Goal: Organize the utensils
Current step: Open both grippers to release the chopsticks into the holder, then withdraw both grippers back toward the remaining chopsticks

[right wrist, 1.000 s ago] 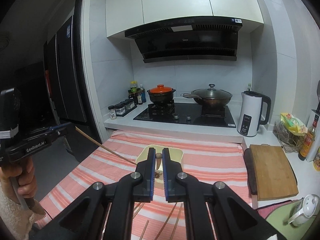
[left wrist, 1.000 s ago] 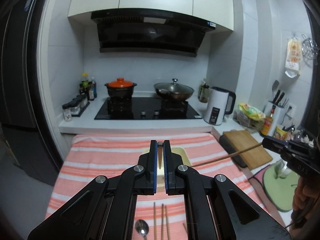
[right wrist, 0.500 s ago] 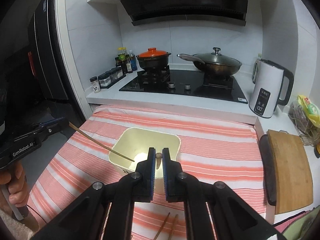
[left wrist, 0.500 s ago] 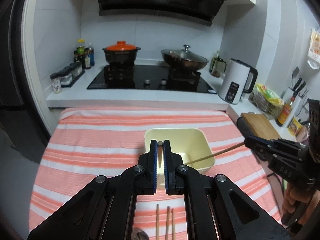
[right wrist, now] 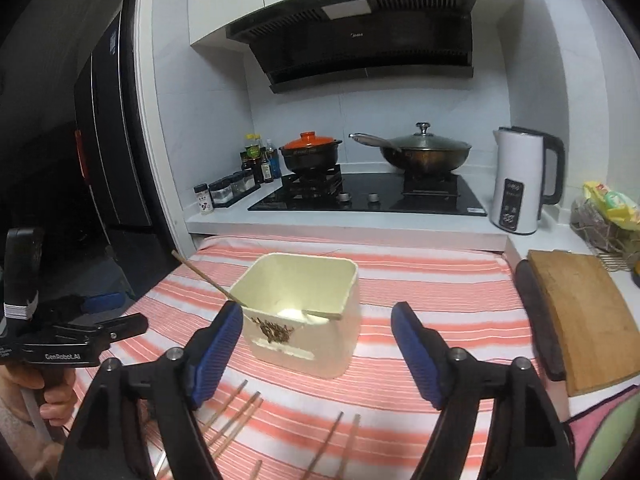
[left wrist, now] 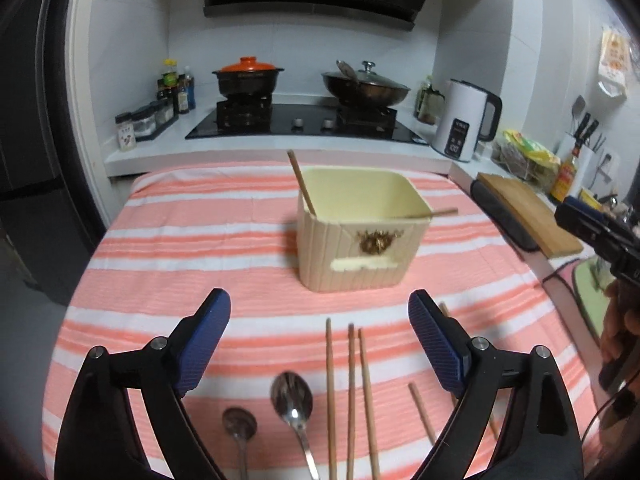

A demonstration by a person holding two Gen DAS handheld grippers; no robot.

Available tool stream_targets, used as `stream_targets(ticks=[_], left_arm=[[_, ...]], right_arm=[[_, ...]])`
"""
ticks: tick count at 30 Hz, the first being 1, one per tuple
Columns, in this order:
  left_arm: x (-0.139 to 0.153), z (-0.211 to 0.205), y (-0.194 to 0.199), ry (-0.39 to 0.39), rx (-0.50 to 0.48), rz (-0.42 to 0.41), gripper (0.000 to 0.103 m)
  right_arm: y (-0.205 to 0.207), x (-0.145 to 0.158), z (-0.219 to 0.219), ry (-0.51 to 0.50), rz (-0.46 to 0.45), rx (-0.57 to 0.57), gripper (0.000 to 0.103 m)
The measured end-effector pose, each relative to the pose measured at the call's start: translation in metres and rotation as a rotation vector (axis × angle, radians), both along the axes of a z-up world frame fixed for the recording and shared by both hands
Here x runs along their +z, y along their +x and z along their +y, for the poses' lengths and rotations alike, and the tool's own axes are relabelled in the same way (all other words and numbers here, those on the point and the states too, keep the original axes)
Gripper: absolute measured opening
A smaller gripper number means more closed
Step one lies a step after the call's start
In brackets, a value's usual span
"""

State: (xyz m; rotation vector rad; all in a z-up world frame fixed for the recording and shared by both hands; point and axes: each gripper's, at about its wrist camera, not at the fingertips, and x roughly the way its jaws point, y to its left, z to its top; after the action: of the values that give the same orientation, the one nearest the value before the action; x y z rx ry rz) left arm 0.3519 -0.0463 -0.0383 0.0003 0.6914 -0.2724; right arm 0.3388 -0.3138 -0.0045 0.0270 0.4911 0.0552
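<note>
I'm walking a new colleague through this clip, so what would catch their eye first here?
Probably the cream utensil box mid-table on the striped cloth, with two chopsticks leaning out of it. Next, more chopsticks and two spoons lying loose on the cloth between the open left gripper's fingers.

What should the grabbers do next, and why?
Probably lower the left gripper onto one of the chopsticks lying on the striped cloth. Both grippers have just been opening, with nothing between their fingers; two chopsticks already lean in the cream bin; more chopsticks and two spoons wait in front of it.
</note>
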Motion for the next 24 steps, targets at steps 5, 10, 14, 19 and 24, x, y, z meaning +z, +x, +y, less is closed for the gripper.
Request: stream_targets(ticks=[5, 10, 14, 19, 24], left_arm=[[-0.04, -0.004, -0.07, 0.027, -0.061, 0.047, 0.091], [-0.079, -0.011, -0.127, 0.063, -0.103, 0.127, 0.091], [-0.104, -0.004, -0.154, 0.067, -0.064, 0.158, 0.103], [-0.121, -0.01, -0.166, 0.109, -0.049, 0.173, 0.103], [-0.134, -0.007, -0.16, 0.061, -0.035, 0.238, 0.102]], right_arm=[[-0.059, -0.043, 0.001, -0.123, 0.095, -0.07, 0.086], [-0.119, -0.107, -0.018, -0.169, 0.267, -0.193, 0.086], [-0.153, -0.145, -0.03, -0.188, 0.374, -0.268, 0.086], [-0.165, -0.171, -0.037, -0.132, 0.454, -0.28, 0.086], [-0.161, -0.179, -0.03, -0.148, 0.45, -0.289, 0.086]])
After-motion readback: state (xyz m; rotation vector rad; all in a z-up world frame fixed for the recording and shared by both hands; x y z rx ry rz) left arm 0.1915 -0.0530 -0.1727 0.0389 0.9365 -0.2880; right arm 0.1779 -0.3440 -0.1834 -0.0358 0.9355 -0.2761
